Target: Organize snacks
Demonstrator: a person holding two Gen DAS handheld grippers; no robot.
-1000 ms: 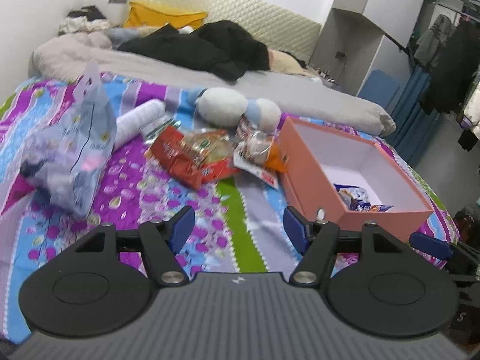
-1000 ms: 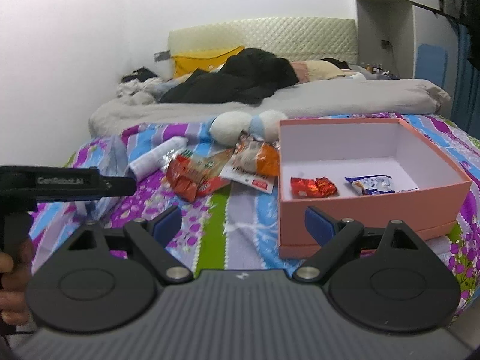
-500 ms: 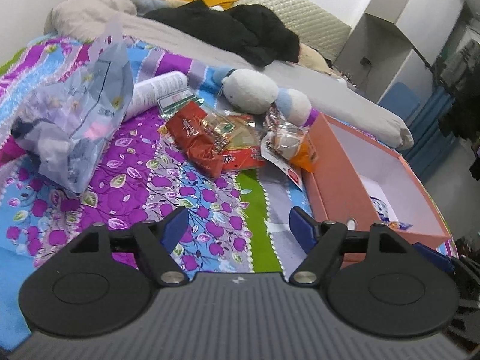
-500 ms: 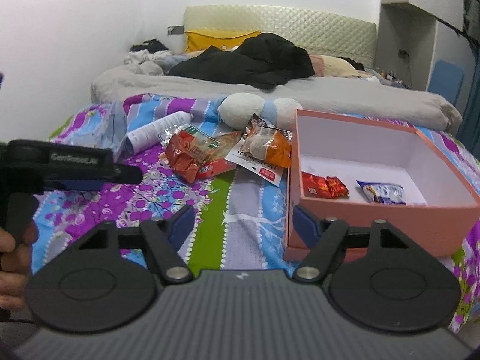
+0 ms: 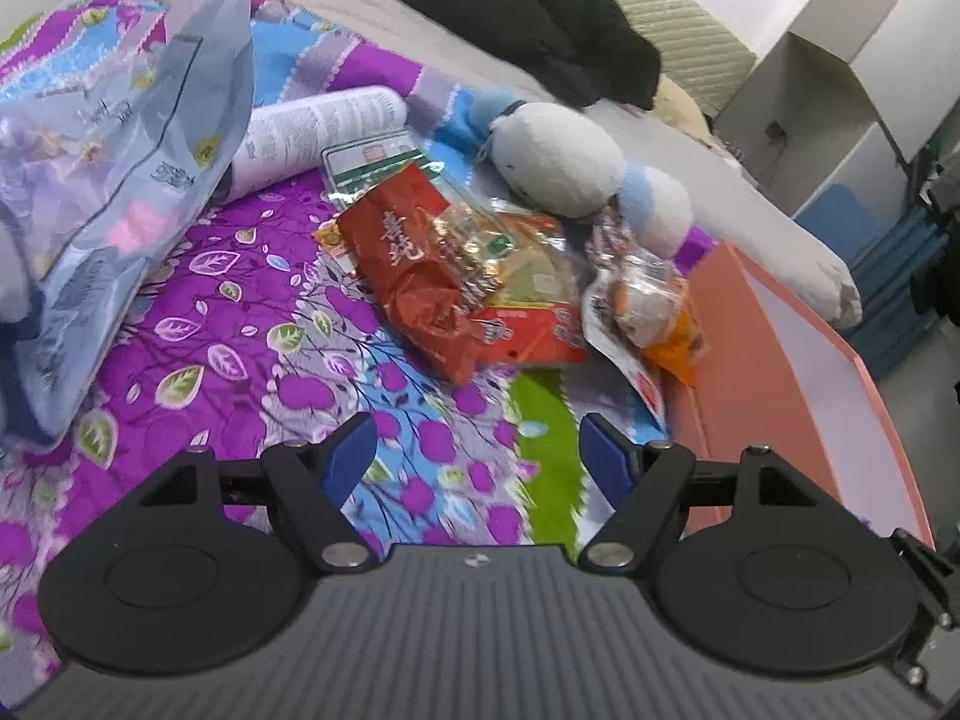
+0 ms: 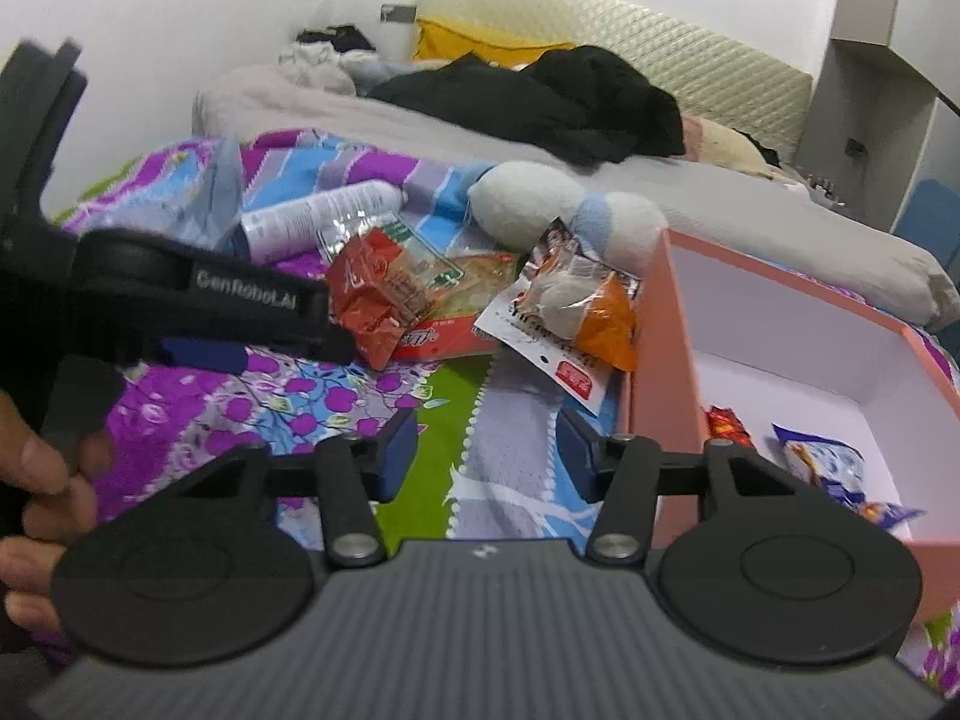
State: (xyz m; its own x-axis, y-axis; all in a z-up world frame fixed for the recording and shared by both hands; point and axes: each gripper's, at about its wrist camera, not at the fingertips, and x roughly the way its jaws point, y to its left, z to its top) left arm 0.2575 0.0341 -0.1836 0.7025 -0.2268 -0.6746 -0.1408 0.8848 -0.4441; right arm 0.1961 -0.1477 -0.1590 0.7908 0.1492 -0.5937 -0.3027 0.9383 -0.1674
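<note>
Snack packets lie in a pile on the flowered bedspread: a red packet (image 5: 414, 276) (image 6: 366, 306), a flat red and green pack (image 5: 528, 312) under it, and an orange and white packet (image 5: 648, 312) (image 6: 576, 312) beside the pink box (image 5: 732, 372) (image 6: 660, 360). Inside the box lie a small red snack (image 6: 726, 423) and a blue packet (image 6: 834, 468). My left gripper (image 5: 477, 456) hovers open over the bedspread just short of the pile, nothing between its fingers. My right gripper (image 6: 486, 450) is closing with nothing between its jaws, low beside the box's near left corner.
A pale blue plastic bag (image 5: 108, 180) lies at the left, a white tube (image 5: 312, 132) and a white and blue plush toy (image 5: 570, 162) behind the pile. The left gripper's black body and a person's hand (image 6: 36, 480) fill the right view's left side. Dark clothes lie farther back.
Both grippers have moved forward and down toward the snack pile, and both views have rolled. The right gripper's jaws have narrowed; the left's widened slightly.
</note>
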